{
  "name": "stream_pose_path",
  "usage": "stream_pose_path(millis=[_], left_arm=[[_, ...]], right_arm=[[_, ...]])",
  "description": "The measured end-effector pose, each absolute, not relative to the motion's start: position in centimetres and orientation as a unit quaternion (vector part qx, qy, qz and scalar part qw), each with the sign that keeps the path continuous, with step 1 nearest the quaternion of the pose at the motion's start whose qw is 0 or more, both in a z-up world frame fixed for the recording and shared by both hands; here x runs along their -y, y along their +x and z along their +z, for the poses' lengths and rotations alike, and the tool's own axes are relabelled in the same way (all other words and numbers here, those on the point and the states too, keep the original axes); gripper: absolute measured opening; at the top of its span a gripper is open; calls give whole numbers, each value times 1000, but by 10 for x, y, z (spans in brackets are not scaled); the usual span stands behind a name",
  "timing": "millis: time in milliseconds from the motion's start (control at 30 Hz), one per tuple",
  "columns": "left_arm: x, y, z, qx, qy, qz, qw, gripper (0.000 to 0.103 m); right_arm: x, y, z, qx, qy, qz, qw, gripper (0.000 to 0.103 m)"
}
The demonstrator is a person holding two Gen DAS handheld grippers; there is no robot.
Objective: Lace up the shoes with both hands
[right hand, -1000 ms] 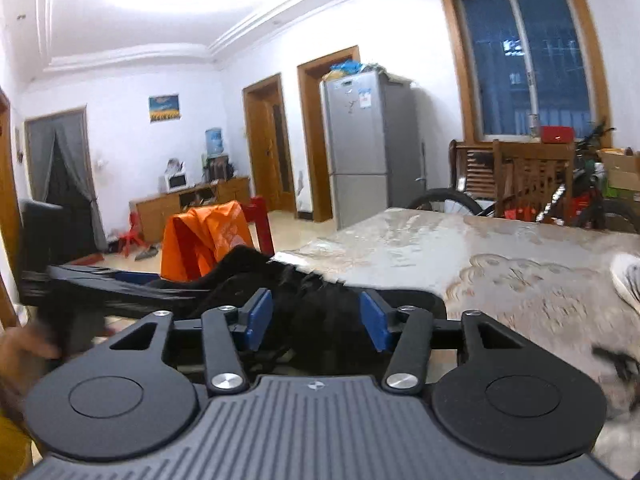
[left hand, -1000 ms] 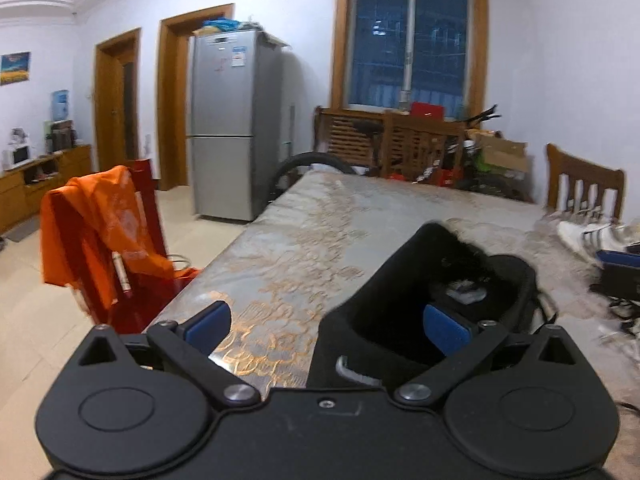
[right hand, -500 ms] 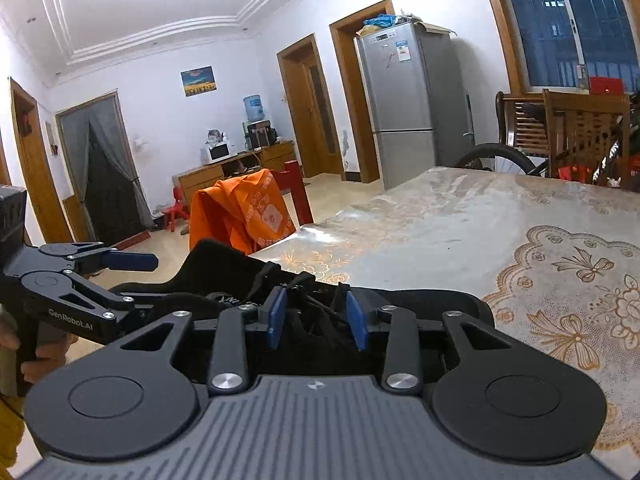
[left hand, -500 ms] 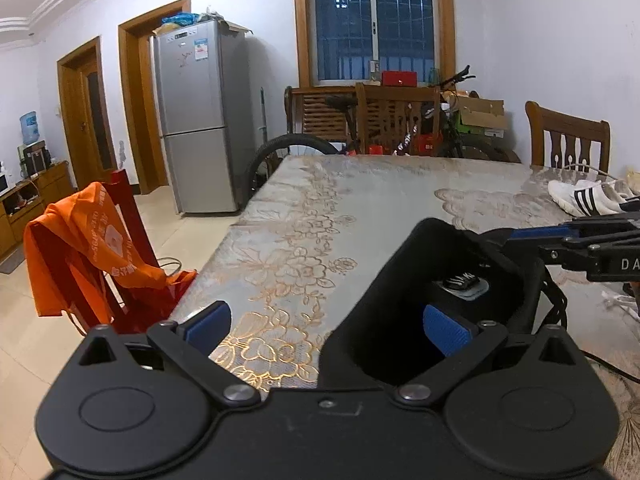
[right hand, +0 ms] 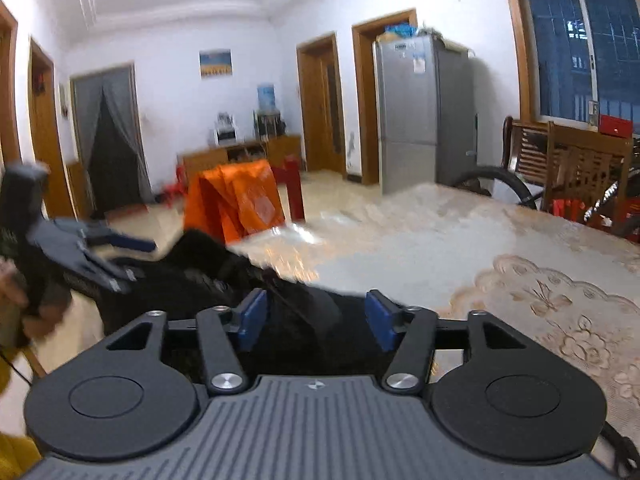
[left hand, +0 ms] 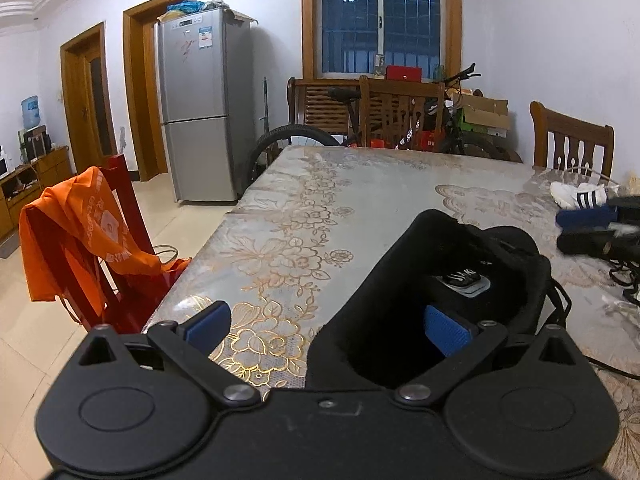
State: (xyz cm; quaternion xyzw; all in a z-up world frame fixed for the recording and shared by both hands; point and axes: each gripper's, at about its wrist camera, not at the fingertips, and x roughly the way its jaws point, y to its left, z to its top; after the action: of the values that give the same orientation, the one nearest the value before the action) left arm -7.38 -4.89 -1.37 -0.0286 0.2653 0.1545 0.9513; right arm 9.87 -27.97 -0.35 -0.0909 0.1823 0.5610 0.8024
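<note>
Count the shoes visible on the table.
2: a black shoe near the left gripper, and a white striped sneaker at the table's far right edge; others may be hidden.

My left wrist camera sits low behind my left gripper (left hand: pixel 326 330), looking along the table (left hand: pixel 384 196) toward the window (left hand: pixel 382 16), with the black shoe (left hand: pixel 432 296) close under the lens. My right wrist camera rides behind my right gripper (right hand: pixel 316 320), facing leftward across the room toward the doors (this view is blurred). Both views share the shoe, the fridge (left hand: pixel 204 108), the orange cloth (left hand: pixel 76 232), and each other's gripper.
</note>
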Motion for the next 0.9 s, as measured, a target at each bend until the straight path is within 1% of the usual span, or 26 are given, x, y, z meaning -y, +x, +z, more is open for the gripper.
stream_pose_path(millis=[133, 200, 267, 300, 367, 400, 500, 600, 700, 767, 900], left_arm=[[53, -78, -10, -255, -21, 160, 953, 103], [54, -80, -8, -249, -18, 163, 954, 103], [56, -81, -4, -243, -14, 162, 956, 103], [57, -81, -1, -240, -11, 162, 957, 103], [58, -82, 3, -234, -7, 162, 959, 103], [59, -82, 5, -231, -5, 161, 959, 103], [61, -83, 11, -222, 1, 161, 962, 103], [61, -80, 11, -221, 4, 157, 962, 103], [60, -72, 9, -227, 7, 153, 962, 103], [58, -69, 9, -223, 4, 157, 962, 103], [49, -65, 8, -222, -19, 154, 963, 103]], right_arm=[[268, 103, -6, -188, -143, 581, 779, 37], [259, 107, -6, -188, -161, 592, 767, 32], [255, 111, -6, -189, -168, 606, 754, 31], [253, 112, -7, -190, -169, 613, 748, 23], [252, 115, -8, -192, -164, 618, 744, 12], [252, 115, -9, -186, -162, 613, 751, 0], [260, 122, -11, -199, -113, 608, 760, 0], [276, 125, -9, -210, -27, 605, 767, 0], [288, 116, 2, -210, 47, 624, 751, 0], [286, 107, 10, -219, 66, 640, 734, 0], [264, 100, 25, -277, 61, 639, 715, 0]])
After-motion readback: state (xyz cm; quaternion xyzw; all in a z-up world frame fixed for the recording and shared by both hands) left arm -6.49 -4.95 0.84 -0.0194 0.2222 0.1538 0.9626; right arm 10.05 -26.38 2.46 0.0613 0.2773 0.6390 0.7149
